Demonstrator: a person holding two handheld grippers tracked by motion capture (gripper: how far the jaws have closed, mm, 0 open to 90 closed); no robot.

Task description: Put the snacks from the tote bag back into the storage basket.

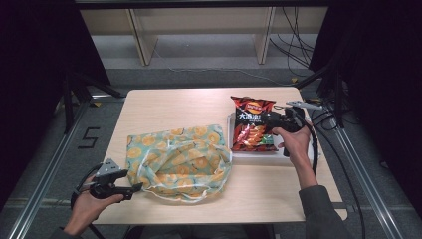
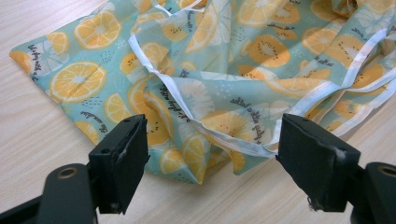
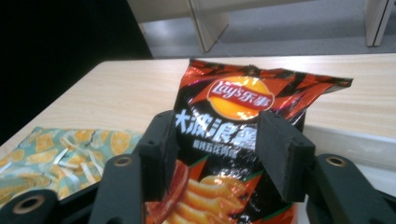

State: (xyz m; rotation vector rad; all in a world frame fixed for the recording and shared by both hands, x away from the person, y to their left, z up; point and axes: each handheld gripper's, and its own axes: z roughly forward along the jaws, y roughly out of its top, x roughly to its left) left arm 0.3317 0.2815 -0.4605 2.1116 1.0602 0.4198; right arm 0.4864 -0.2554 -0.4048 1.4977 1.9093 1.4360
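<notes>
Left fingers (image 2: 210, 163): we hold them spread, nothing pinched; the white hem of the bag (image 2: 224, 93) lies between them, just ahead of the tips.
Left move: we judge we should ease forward until the hem sits between the pads, then close on the hem alone, so that lifting opens the mouth instead of dragging the whole cloth.
Right fingers (image 3: 212, 149): we have them parted, pads astride the chips (image 3: 236, 135); we see no squeeze on the foil.
Chips: propped up on the white tray (image 1: 259, 155), beyond the bag's far side.
Right move: we would grip lightly by the top seam, so as not to crush the contents.
Bench (image 1: 169, 107): bare beyond both pairs of fingers.
</notes>
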